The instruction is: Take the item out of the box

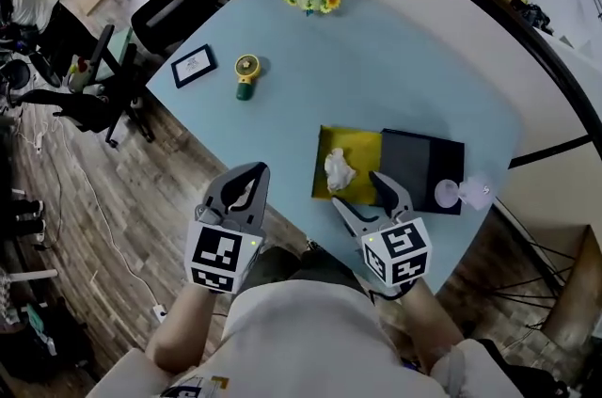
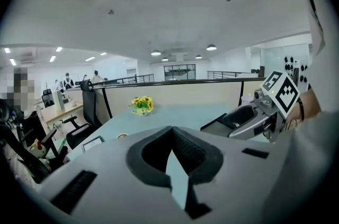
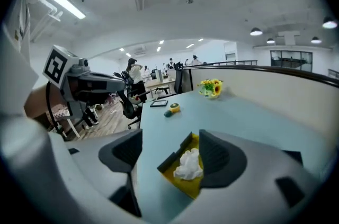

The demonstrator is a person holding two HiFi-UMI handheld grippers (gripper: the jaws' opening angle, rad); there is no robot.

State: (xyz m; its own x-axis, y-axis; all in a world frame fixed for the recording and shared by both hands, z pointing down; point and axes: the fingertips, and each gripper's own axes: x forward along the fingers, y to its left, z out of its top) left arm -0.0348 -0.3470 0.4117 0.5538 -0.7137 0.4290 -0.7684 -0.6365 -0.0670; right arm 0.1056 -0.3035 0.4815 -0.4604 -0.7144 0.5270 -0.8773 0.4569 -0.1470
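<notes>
Two grippers near the open box, nothing picked up

The right gripper (image 1: 359,191) has its jaws spread and empty, just short of the yellow-lined box (image 1: 362,147) on the blue table (image 1: 376,76). A crumpled white paper (image 1: 339,170) lies inside the box, untouched. The left gripper (image 1: 252,172), jaws closed on nothing, hovers at the table's near edge, left of the box.

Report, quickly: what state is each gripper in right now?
Left gripper: shut, holding nothing.
Right gripper: open, holding nothing; the white crumpled item in the yellow box lies beyond its jaws.
</notes>
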